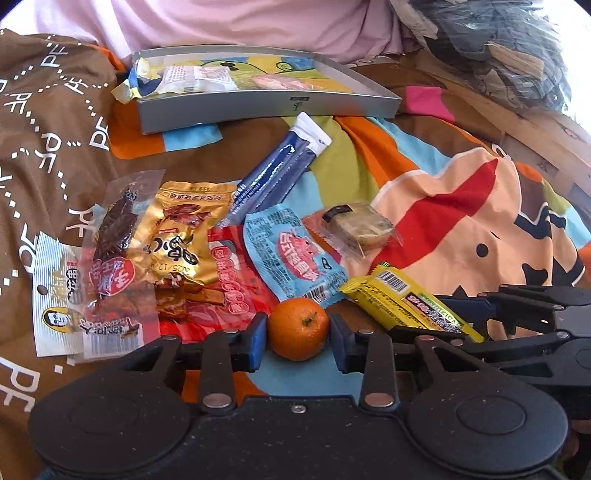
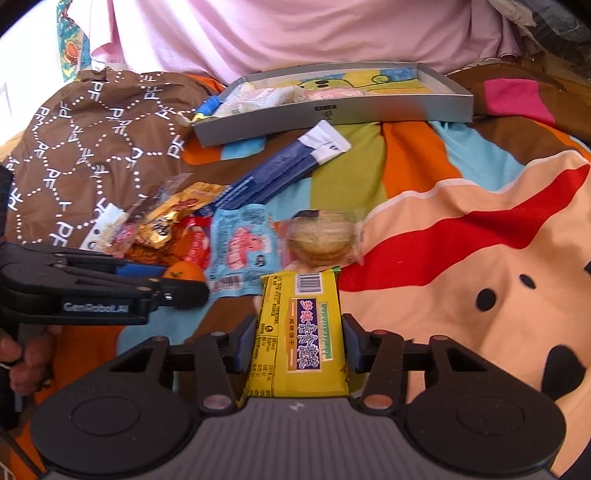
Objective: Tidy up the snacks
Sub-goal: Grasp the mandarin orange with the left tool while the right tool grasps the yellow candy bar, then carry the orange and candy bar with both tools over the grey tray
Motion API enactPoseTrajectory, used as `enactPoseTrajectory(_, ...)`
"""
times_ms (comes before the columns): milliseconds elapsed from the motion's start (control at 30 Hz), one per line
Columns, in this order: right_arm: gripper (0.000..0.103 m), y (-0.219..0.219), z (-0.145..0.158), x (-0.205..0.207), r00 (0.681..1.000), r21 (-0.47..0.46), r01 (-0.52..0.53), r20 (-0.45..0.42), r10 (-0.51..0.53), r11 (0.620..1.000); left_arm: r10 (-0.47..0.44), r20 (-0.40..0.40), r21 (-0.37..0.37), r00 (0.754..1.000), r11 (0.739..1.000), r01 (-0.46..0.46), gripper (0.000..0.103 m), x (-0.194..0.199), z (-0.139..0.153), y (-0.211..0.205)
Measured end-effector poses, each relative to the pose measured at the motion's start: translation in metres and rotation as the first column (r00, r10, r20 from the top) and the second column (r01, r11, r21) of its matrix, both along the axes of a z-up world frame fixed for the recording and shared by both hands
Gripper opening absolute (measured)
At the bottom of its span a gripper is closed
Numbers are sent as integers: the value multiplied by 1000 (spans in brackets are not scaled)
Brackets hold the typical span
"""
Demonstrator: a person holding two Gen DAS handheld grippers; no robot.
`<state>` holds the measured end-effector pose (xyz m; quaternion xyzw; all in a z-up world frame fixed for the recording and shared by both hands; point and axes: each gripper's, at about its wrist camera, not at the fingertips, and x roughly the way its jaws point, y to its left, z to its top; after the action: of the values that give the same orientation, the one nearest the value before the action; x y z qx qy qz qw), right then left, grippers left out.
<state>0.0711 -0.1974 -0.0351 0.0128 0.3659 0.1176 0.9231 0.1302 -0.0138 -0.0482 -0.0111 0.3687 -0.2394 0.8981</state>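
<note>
My left gripper (image 1: pixel 297 341) stands with its blue pads on either side of a small orange (image 1: pixel 298 328), touching it. My right gripper (image 2: pixel 299 341) has its pads around a yellow biscuit packet (image 2: pixel 300 338), which also shows in the left wrist view (image 1: pixel 402 301). A grey tray (image 1: pixel 266 105) at the back holds a white-and-yellow packet (image 1: pixel 184 81). Loose snacks lie on the bedspread: a light blue packet (image 1: pixel 295 254), a navy stick pack (image 1: pixel 277 170), a gold pouch (image 1: pixel 184 236), a clear-wrapped cake (image 1: pixel 358 225).
A brown printed cloth (image 1: pixel 48 147) is heaped at the left. A pink sheet (image 1: pixel 240 22) rises behind the tray. A wooden ledge with clutter (image 1: pixel 517 92) is at the right. The right gripper's body (image 1: pixel 535 332) sits close beside the left gripper.
</note>
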Motion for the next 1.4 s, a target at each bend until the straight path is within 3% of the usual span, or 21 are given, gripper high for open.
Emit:
enactPoseTrajectory(400,55,5,0,-10,1000,35,-11,1,11,999,-1,-17,13,1000,1000,1,39,-1,-3,-1)
enactPoseTrajectory(633,56,12,-2,-10,1000,-17,-14,3,14,1000,-17,-19,8,1000,1000,17,37,-3,0,-3)
enactPoseTrajectory(733,52,12,-2,-11,1000,-17,-15,11,16,1000,-19,-13,14,1000,1000,19,37,-4,1,-4)
enactPoseTrajectory(1067,52,21,4,-21,996,-90,-19,80,26,996,7,40,-6,999,1000,-7,37,-10,12,-2)
enactPoseTrajectory(1400,52,22,15,-25,986,-128,-26,159,47,991,95,95,-57,991,994,-90,37,-5,26,12)
